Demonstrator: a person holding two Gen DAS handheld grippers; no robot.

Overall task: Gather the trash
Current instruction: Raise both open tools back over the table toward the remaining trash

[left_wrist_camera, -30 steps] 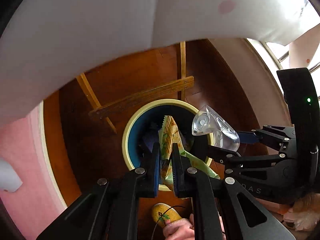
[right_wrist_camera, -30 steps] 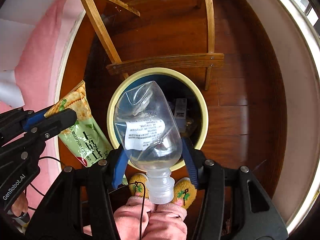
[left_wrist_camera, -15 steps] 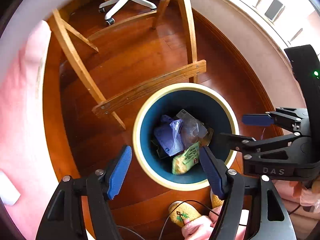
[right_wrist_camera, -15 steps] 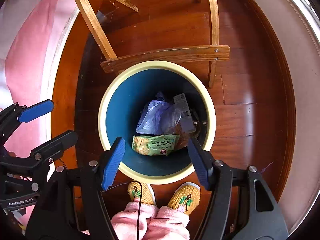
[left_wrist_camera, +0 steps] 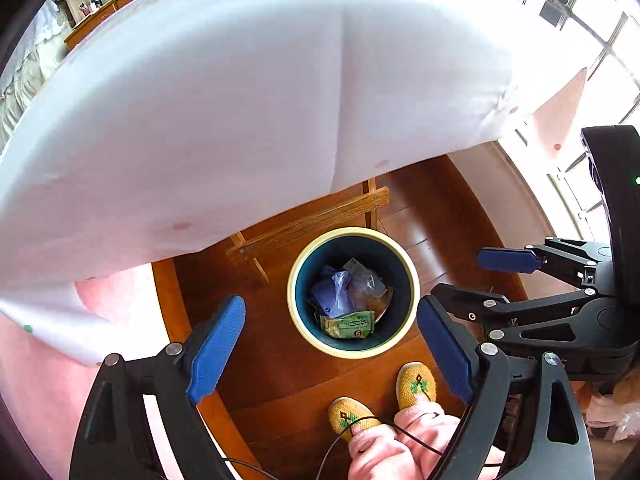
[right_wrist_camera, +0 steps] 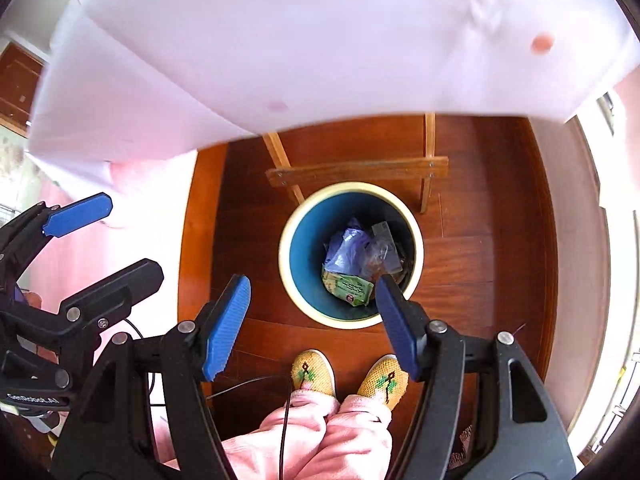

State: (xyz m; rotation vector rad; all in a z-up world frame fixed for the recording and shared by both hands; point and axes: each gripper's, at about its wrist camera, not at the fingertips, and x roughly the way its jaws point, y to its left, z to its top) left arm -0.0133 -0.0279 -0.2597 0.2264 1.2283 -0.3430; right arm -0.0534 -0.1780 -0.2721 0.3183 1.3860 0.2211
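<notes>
Both grippers hang over the bin [left_wrist_camera: 353,236], fingers pointing down at the floor. Left gripper [left_wrist_camera: 332,346]: jaws spread wide, blue pads bare, nothing between them. Right gripper [right_wrist_camera: 312,326]: likewise wide apart and empty; it also shows at 3 o'clock in the left view. Bin sits on the wood floor at roughly 12 o'clock from the person's 2 slippers [right_wrist_camera: 348,376], just in front of a wooden frame [right_wrist_camera: 356,172] that is probably the table's leg brace. Contents visible in both views: a green wrapper [left_wrist_camera: 349,324] at the 6 o'clock side of the bin's inside, a purple bag [left_wrist_camera: 332,296] toward 9 o'clock, and clear crumpled plastic [left_wrist_camera: 370,286] toward 2 o'clock; whether a bottle lies among that plastic cannot be told. All of it rests below the rim, none hanging over. A white tablecloth [left_wrist_camera: 248,112] fills the upper half of each view and hides the tabletop. Judgement: at least 3 pieces are binned and neither tool carries a load, so this deposit cycle is finished. No loose trash shows on the floor around the bin. What remains on the table is hidden, so the task may be complete or may need another pick-up; cannot tell.
</notes>
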